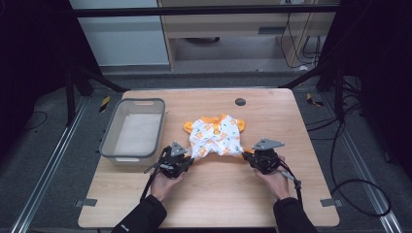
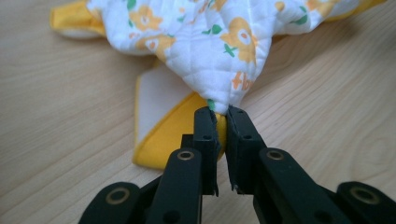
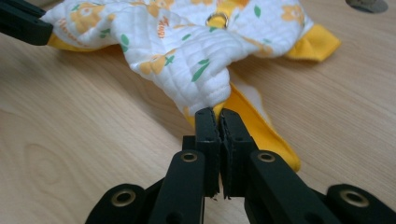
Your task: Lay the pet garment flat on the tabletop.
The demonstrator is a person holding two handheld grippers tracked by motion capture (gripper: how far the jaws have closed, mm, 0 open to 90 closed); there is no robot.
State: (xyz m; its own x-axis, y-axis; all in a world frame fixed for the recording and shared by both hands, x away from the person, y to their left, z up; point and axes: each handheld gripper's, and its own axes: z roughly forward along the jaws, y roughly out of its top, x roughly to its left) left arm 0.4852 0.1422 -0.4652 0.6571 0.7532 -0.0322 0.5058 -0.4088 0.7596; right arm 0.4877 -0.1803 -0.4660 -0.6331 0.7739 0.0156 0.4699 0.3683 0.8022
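Surface: wooden table [image 1: 209,189], dark floor and cables around it.
Left gripper [image 1: 187,162]: jaws pinched on the near left corner of the baby garment [image 1: 216,136].
Right gripper [image 1: 248,156]: jaws pinched on the near right corner.
Garment: mid-table, bunched, orange trim.
Basket [image 1: 109,141]: grey, left of the garment, apart from it.
Step, judged: spreading or folding; keep both grips level, equal tension.
Hidden: far hem layers; basket contents unclear.

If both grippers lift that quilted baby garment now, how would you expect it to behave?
Probably floppy: the garment already bunches and puckers where the left gripper and right gripper pinch it. It likely sags in the middle between them. It looks light, thin quilted cloth, and should not slip readily, since both jaws close on folded yellow hem.
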